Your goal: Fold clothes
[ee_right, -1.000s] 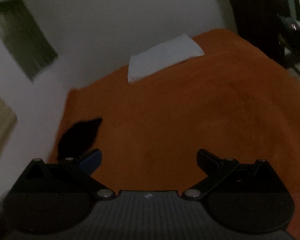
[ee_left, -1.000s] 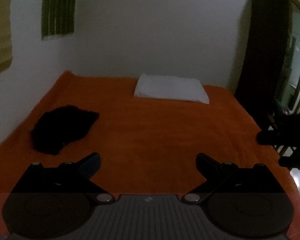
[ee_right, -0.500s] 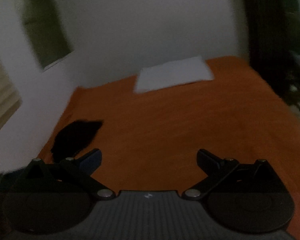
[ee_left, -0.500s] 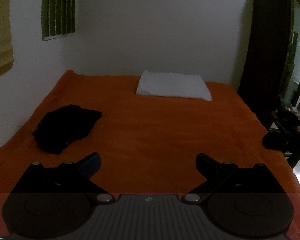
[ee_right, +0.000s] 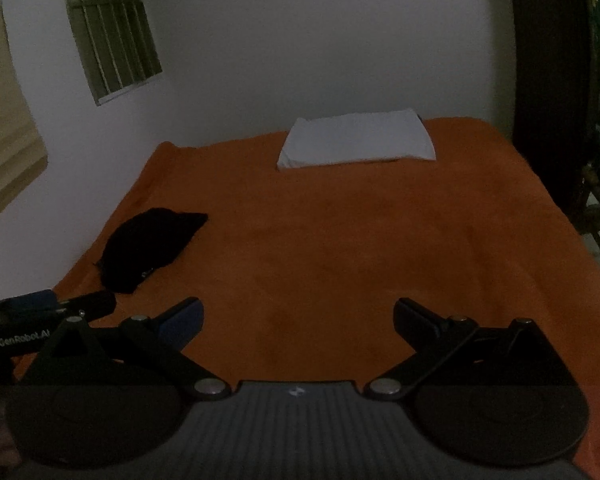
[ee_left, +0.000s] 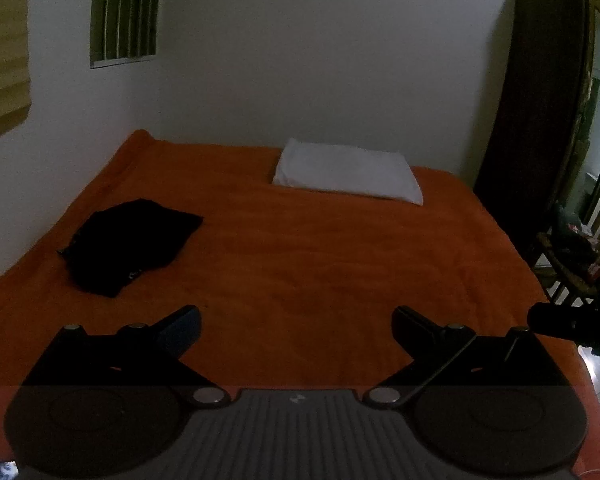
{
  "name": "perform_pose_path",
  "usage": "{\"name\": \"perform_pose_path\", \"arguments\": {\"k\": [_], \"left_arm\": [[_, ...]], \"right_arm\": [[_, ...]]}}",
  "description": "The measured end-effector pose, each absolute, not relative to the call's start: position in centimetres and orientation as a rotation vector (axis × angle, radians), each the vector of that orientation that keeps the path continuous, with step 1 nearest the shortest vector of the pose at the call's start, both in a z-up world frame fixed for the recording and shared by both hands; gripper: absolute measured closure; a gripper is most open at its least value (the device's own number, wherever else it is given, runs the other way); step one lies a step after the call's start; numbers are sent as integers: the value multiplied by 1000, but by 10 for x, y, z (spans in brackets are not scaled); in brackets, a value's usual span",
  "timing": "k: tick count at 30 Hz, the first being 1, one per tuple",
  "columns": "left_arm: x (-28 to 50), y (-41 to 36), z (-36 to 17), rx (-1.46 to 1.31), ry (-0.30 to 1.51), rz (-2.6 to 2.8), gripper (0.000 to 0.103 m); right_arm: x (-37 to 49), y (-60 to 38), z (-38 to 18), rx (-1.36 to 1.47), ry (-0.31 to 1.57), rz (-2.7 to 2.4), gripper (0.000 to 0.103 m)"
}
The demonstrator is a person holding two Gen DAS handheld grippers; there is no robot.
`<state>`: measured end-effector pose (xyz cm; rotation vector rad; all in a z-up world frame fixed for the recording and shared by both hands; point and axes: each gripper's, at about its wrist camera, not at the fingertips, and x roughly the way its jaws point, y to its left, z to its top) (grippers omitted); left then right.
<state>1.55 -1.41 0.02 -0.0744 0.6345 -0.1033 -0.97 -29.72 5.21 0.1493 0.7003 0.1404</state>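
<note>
A crumpled black garment lies on the left side of an orange bed. My left gripper hangs open above the bed's near edge, its fingers wide apart and empty, the garment ahead and to its left. My right gripper is open too and holds nothing, with the garment further off to its left. The other gripper's dark body shows at the right edge of the left wrist view and at the left edge of the right wrist view.
A white pillow lies at the head of the bed against the white wall. A dark wardrobe stands at the right. A chair with dark items is beside the bed's right edge. A barred window is upper left.
The right wrist view has swung from a tilted angle to level and pulled back, so more of the bed shows. The left view has lifted slightly. Both grippers stayed open.
</note>
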Motion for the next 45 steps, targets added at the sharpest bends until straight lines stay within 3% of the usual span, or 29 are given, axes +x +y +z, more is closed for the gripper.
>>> {"name": "perform_pose_path", "arguments": {"k": [17,29,45], "left_arm": [[11,-38,5,-49,633,-31,0],[-11,-104,20,139,507,-105,0],[-5,-98,19,78,565,-114,0]], "right_arm": [[-14,-300,45,124,676,182,0],[-16,-308,33,64,681,63,0],[-22,-319,35,99,665,42,0]]}}
